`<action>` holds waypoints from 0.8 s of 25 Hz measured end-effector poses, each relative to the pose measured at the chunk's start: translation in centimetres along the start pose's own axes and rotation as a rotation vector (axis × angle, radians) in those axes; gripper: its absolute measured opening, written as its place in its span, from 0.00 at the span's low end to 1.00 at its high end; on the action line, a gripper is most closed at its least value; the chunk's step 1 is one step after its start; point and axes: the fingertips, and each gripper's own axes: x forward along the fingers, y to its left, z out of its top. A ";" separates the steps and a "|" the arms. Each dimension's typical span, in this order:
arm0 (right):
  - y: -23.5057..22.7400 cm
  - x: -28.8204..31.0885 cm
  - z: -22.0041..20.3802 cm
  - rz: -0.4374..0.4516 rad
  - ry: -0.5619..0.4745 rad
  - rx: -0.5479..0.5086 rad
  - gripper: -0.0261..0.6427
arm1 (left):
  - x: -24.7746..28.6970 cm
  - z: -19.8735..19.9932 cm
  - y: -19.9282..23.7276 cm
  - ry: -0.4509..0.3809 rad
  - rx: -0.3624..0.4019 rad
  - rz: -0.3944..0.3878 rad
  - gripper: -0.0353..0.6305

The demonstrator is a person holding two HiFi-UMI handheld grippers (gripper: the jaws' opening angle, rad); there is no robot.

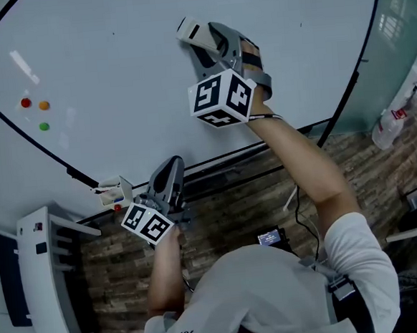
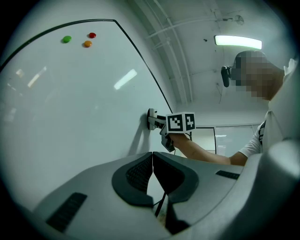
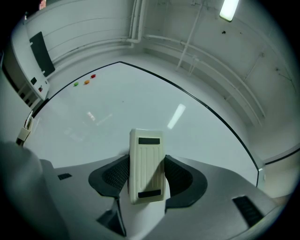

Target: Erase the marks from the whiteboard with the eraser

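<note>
Right gripper (image 1: 204, 39) pinches the cream eraser (image 3: 147, 171) flat against the whiteboard (image 1: 115, 76). Left gripper (image 2: 153, 159), jaws pressed together on nothing, sits beside the board's lower edge.

— What is the eraser (image 1: 190, 31) like?
— A cream, rectangular block. Its back is ribbed lengthwise, with a dark bar at each end.
— And where is it?
— Clamped by its long sides between the jaws of the right gripper (image 3: 146, 176), with its wiping face flat against the whiteboard (image 1: 116, 83).
— The whiteboard itself?
— Large, white and glossy, with a thin black frame. Streaks of ceiling light reflect off it. The eraser touches it well inside the frame.
</note>
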 end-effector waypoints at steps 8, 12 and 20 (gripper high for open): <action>7.5 0.7 4.3 0.104 -0.055 -0.022 0.42 | -3.5 2.0 3.3 -0.049 0.003 0.087 0.06; 9.6 1.0 5.1 0.116 -0.059 -0.059 0.42 | -4.8 2.9 4.5 -0.067 0.003 0.124 0.06; 9.8 1.6 4.3 0.060 -0.054 -0.138 0.42 | -4.1 2.5 4.5 -0.057 -0.005 0.106 0.06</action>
